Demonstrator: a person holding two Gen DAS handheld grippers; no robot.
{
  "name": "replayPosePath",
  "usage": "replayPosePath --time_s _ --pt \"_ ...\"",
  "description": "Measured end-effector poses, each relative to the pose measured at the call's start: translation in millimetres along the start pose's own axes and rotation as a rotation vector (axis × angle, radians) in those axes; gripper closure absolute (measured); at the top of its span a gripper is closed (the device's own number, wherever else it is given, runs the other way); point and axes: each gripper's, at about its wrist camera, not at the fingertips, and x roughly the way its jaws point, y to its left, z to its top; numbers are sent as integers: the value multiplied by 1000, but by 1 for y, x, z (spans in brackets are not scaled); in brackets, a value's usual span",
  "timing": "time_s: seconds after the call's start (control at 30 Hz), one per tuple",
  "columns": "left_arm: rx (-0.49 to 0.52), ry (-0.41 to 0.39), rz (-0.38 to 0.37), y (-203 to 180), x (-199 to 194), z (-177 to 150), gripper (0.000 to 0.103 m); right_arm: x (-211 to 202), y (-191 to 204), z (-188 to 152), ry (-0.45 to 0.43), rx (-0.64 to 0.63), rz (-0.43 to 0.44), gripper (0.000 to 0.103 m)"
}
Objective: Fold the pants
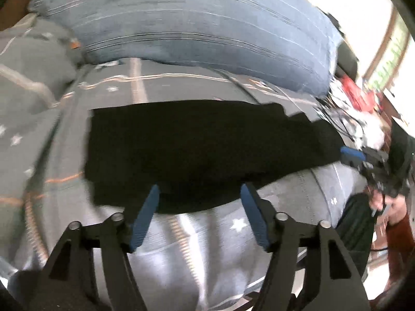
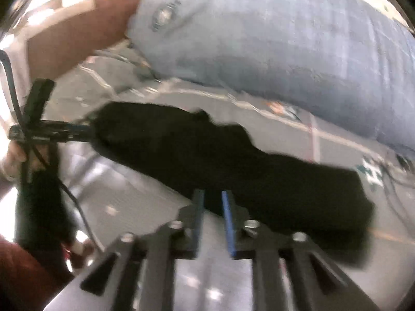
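Grey star-print bedsheet [image 1: 64, 140] carries 1 black pants [image 1: 197, 150], 1 blue pillow [image 1: 207, 31].

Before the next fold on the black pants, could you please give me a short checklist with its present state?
1. Black pants lie flat on the grey bedsheet: ok.
2. Left tool open at the near edge: ok.
3. Right tool gripping cloth: cannot tell; its blue pads are narrowly apart.
4. Blue pillow off the pants: ok.
5. Edges aligned: cannot tell, the pictures are blurred.
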Motion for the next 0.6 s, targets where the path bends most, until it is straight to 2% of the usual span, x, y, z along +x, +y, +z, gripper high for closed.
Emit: replayPosePath --time_s 0.13,0.23,0.3,0.37,0.4,0.43,0.5,0.53,0.6 --pt "-117 -13 91 35 -1 1 35 26 53 17 -74 -145 90 71" --pt "-229 -23 89 57 8 5 35 57 87 27 -101 -232 123 69" --pt "-259 -26 111 63 15 7 35 78 106 33 -88 -273 141 69" --pt "-275 -30 117 69 23 9 35 98 121 37 -72 -327 135 68" --pt "-281 -25 118 72 27 10 35 110 128 38 -63 -360 97 69" --pt "-282 -23 116 73 30 10 35 118 129 39 -53 -371 76 70" --pt "-272 -31 104 72 30 10 36 126 127 44 -28 -337 80 99" --pt "-266 -35 93 69 26 9 37 124 125 46 -31 -310 88 99" --pt "-246 -52 74 65 16 9 49 110 120 50 -50 -258 121 99"
